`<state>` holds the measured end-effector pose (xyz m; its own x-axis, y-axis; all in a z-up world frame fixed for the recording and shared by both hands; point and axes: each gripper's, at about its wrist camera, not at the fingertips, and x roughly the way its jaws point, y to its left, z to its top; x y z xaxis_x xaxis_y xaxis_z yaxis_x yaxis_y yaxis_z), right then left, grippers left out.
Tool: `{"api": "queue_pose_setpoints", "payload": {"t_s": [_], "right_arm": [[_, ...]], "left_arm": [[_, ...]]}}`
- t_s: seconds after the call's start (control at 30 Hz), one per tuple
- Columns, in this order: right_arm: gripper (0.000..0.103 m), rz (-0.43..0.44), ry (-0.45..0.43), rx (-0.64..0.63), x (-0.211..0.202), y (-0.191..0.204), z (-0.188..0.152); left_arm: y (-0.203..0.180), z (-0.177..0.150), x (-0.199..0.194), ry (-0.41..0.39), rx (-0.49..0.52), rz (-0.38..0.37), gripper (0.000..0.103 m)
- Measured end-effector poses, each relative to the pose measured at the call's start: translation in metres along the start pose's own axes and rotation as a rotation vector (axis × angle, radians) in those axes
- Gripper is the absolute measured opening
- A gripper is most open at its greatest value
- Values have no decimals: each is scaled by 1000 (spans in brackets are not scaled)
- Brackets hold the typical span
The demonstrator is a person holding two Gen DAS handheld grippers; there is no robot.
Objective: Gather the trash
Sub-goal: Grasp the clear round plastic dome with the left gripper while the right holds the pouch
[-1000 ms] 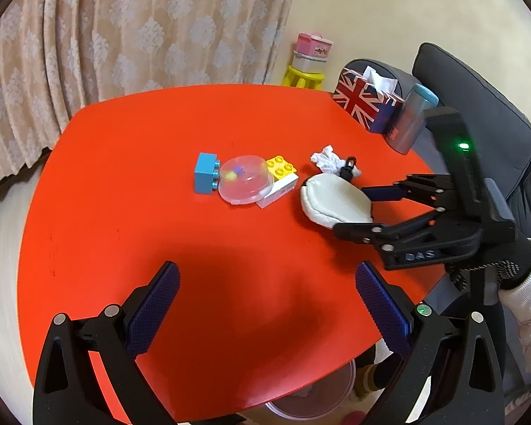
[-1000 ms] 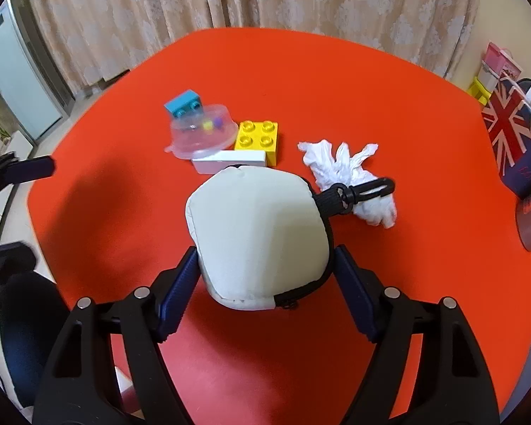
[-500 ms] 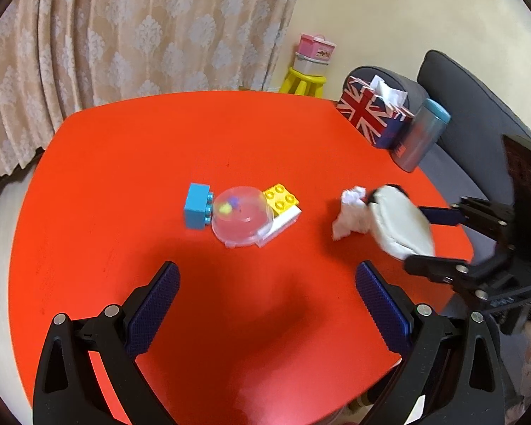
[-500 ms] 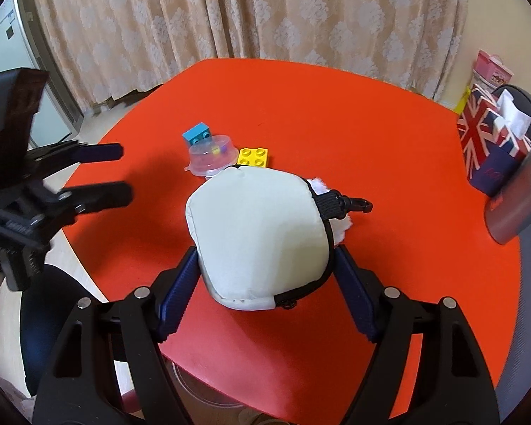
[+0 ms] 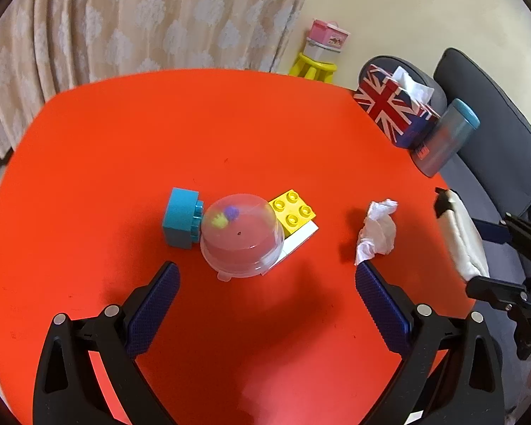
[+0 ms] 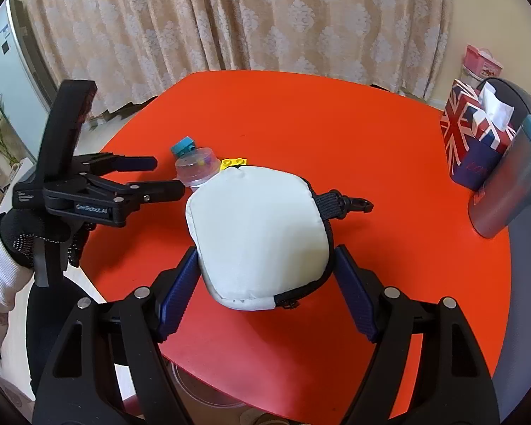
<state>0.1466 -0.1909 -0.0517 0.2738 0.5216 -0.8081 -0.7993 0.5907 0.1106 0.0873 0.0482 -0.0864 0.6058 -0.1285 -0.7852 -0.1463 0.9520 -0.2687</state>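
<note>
A crumpled white tissue (image 5: pixel 377 232) lies on the red table (image 5: pixel 159 134), just beyond the right fingertip of my left gripper (image 5: pixel 269 290), which is open and empty above the table. My right gripper (image 6: pixel 265 258) is shut on a padded white pouch (image 6: pixel 262 237) with a black strap and clip, held above the table's near edge. In the left wrist view the pouch (image 5: pixel 465 237) and right gripper (image 5: pixel 488 260) hang at the table's right edge. From the right wrist view the pouch hides the tissue, and the left gripper (image 6: pixel 166 176) shows open at left.
A clear plastic dome (image 5: pixel 240 233) sits between a blue brick (image 5: pixel 180 217) and a yellow brick (image 5: pixel 292 209) on a white piece. A Union Jack tissue box (image 5: pixel 389 113) and a blue tumbler (image 5: pixel 442 138) stand at the right edge. A clear bin (image 6: pixel 209 393) shows under the table.
My right gripper has lifted the pouch off the table and drawn it back to the table's edge, uncovering the tissue. My left gripper has moved in over the table toward the toys and tissue.
</note>
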Motion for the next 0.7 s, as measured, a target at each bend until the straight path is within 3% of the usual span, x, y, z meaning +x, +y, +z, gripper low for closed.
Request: {"api": "queue_pose_setpoints", "payload": {"t_s": [0.13,0.4,0.53,0.7], "right_arm": [[75,1,3,10,3,-4,-1],[75,9,10,16,8,-7,-1],[75,12,11,18,9,-8,-2],[75,15,14,19,12,-10,-2]], "left_arm": [[4,3,8,3,-22,-8,94],[10,14,22,2,-50,2,76],[10,16,27,5,-46,13,57],[11,16,26,-2,-43,6,54]]}}
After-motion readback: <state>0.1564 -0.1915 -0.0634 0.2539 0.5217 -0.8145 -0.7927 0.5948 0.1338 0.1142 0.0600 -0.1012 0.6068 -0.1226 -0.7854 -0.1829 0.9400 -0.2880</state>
